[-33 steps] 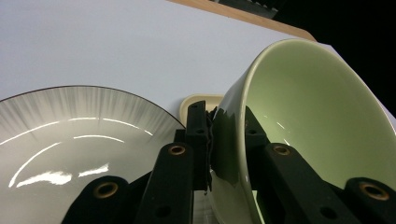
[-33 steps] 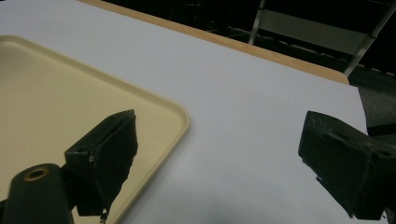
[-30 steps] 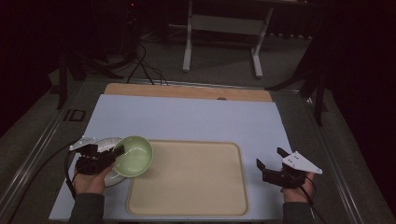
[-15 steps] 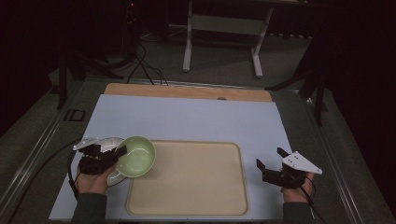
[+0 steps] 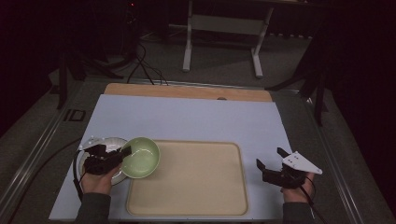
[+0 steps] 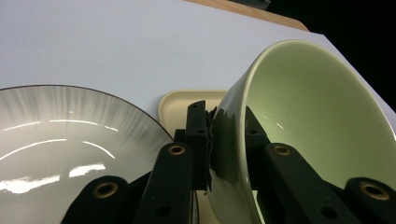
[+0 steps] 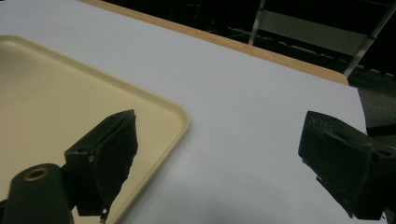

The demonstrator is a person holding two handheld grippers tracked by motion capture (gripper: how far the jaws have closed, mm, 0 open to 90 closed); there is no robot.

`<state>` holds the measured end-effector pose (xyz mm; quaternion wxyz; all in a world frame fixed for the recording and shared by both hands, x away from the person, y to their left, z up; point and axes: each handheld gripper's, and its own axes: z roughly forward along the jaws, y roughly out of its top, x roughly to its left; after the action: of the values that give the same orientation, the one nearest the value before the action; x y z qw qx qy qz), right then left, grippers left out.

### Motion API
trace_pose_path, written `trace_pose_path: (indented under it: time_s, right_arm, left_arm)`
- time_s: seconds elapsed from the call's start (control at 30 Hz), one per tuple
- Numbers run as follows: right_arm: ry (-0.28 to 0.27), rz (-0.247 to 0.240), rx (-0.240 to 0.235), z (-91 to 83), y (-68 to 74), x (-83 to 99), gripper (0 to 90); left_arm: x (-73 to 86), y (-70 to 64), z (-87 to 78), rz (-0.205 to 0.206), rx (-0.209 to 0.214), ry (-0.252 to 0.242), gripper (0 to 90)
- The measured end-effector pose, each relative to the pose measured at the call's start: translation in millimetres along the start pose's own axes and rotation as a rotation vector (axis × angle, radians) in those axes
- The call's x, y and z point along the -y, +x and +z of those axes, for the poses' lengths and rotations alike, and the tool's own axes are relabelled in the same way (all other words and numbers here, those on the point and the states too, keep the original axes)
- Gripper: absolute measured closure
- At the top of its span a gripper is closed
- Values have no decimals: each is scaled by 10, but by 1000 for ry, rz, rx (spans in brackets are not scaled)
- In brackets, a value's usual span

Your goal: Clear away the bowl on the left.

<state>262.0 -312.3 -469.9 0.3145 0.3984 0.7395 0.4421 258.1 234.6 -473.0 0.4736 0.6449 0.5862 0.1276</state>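
The left gripper [image 5: 122, 154] clamps the rim of a pale green bowl [image 5: 141, 157]: in the left gripper view one black jaw presses the bowl's [image 6: 299, 126] outer wall and the other sits inside against the glazed inner face, so the wall is pinched between them. The bowl is tilted in that view, its opening turned up and to the right.

In the high view the bowl sits at the near left of the table, overlapping the left edge of a beige tray [image 5: 187, 177] on one side and a grey plate [image 5: 109, 142] on the other. Whether its base rests on anything or hangs free I cannot tell. The plate [image 6: 70, 140] is shiny, with fine streaks running out to a dark rim, and lies just left of the tray's [image 6: 180, 100] rounded corner. The person's left hand [image 5: 97, 179] grips the tool from below, over the plate's near side.

The tray lies flat and bare on a pale blue mat [image 5: 187, 116] that covers most of the wooden table [image 5: 187, 91].

The right gripper [image 5: 270, 161] is held just off the tray's right edge, well apart from the bowl. Its jaws stand wide apart with nothing between them; in the right gripper view the left jaw is over the tray's [image 7: 56, 107] corner and the right one over bare mat [image 7: 243, 107].
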Motion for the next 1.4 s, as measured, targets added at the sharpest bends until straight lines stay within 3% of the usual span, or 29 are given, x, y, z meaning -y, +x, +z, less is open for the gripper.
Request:
trace_pose_path:
  time_s: [0.7, 1.4]
  right_arm:
    - [2, -1, 0, 7, 2, 1, 113]
    - [1, 0, -1, 4, 1, 2, 113]
  left_arm:
    - [10, -107, 141, 15, 34, 19, 802]
    - [35, -321, 350, 53, 88, 50, 803]
